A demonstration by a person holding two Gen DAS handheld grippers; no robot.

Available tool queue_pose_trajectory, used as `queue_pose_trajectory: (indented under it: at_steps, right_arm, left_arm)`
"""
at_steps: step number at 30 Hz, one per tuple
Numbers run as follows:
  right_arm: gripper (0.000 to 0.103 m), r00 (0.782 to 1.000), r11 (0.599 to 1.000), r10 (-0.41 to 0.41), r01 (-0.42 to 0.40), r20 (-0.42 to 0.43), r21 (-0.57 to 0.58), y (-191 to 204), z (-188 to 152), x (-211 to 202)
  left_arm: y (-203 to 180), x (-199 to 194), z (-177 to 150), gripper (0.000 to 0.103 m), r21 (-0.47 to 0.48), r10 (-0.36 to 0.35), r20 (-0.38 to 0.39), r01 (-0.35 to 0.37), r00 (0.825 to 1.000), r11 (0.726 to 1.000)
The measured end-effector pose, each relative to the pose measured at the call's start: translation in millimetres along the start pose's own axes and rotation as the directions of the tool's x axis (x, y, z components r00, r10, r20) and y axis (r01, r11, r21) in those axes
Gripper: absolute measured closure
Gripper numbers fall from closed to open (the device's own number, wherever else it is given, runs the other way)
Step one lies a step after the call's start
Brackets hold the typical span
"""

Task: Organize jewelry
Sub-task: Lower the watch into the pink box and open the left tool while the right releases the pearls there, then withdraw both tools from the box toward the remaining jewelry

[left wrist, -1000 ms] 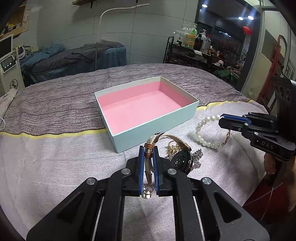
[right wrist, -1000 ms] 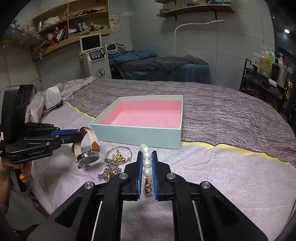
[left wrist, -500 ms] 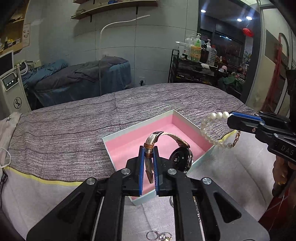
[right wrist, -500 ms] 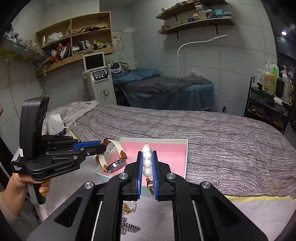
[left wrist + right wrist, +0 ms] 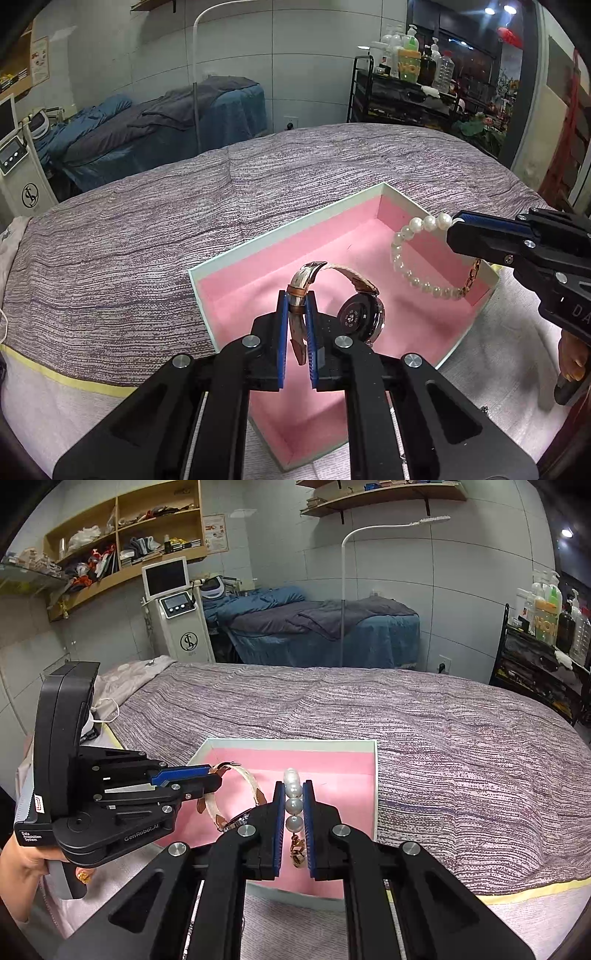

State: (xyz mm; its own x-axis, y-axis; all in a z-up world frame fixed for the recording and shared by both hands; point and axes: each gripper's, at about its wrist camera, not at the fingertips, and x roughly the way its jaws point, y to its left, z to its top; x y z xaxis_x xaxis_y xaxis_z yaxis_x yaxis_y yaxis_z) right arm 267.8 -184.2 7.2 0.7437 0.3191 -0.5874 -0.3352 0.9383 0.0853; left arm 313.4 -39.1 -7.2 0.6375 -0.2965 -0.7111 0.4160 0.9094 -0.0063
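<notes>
A pale green box with a pink lining (image 5: 266, 295) (image 5: 332, 764) lies on the bed. My left gripper (image 5: 295, 306) (image 5: 212, 775) is shut on the strap of a wristwatch (image 5: 362, 317) (image 5: 247, 794), which hangs over the middle of the box. My right gripper (image 5: 293, 794) (image 5: 456, 232) is shut on a pearl bracelet (image 5: 406, 266) (image 5: 293, 805). The bracelet dangles over the box's right part, with its gold chain end (image 5: 472, 275) near the right wall.
The box rests on a grey-purple striped bedspread (image 5: 147, 240) (image 5: 443, 731) with a yellow band (image 5: 66, 376) near the front. A hand (image 5: 22, 856) holds the left gripper's handle. A floor lamp (image 5: 347, 590), a device on a stand (image 5: 177, 613) and a bottle rack (image 5: 406, 85) stand behind.
Both grippers have carried the watch and the pearl bracelet forward, from the bedspread in front of the box to above its pink inside. The loose jewelry on the bedspread has dropped out of view.
</notes>
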Motion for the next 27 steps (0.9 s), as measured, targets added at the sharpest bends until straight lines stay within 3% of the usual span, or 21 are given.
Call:
queue_pose_trajectory:
  at_steps: [9,10,12,13,15,17,20,25,27]
  right_arm:
    - [0.093,0.998,0.997,-0.066,0.065,-0.004,-0.046,1.2,-6.0,9.9]
    - [0.089,0.997,0.996,-0.072,0.072,0.002,-0.050,1.1,-6.8,10.0]
    - [0.071,0.997,0.996,-0.082,0.083,0.014,-0.045,0.2,-7.7,9.1]
    - [0.056,0.996,0.995,-0.091,0.092,0.026,-0.038,-0.6,-7.9,7.4]
    - [0.053,0.992,0.993,-0.112,0.114,0.050,-0.030,-1.6,-8.2,2.6]
    - [0.049,0.987,0.989,-0.143,0.145,0.072,-0.026,-3.7,-8.0,-2.9]
    - [0.034,0.975,0.981,-0.193,0.195,0.110,-0.009,-12.0,-7.0,-13.4]
    - [0.015,0.958,0.966,-0.260,0.257,0.125,0.036,-25.0,-10.7,-33.7]
    - [0.013,0.957,0.964,-0.267,0.265,0.117,0.030,-27.9,-15.7,-39.2]
  left_arm:
    - [1.9,15.0,2.1,0.094,-0.018,-0.001,-0.012,0.001,1.000,1.000]
    - [1.6,15.0,3.1,0.093,-0.015,-0.002,-0.008,0.002,1.000,1.000]
    - [-0.9,13.7,2.7,0.089,0.001,0.006,0.000,-0.006,1.000,1.000]
    - [-1.7,13.3,3.5,0.084,0.007,0.006,0.005,-0.006,1.000,1.000]
    - [-3.0,11.1,5.6,0.065,0.009,0.011,0.016,-0.011,1.000,1.000]
    - [-3.2,4.5,7.0,0.036,0.008,0.019,0.058,-0.020,0.998,1.000]
    - [-3.4,-11.0,8.2,0.020,0.003,0.006,0.137,-0.006,0.991,1.000]
    - [-5.6,-34.7,4.7,0.006,-0.003,0.041,0.208,-0.041,0.977,0.999]
    - [-4.7,-46.1,-4.2,0.006,-0.022,0.050,0.248,-0.046,0.968,0.999]
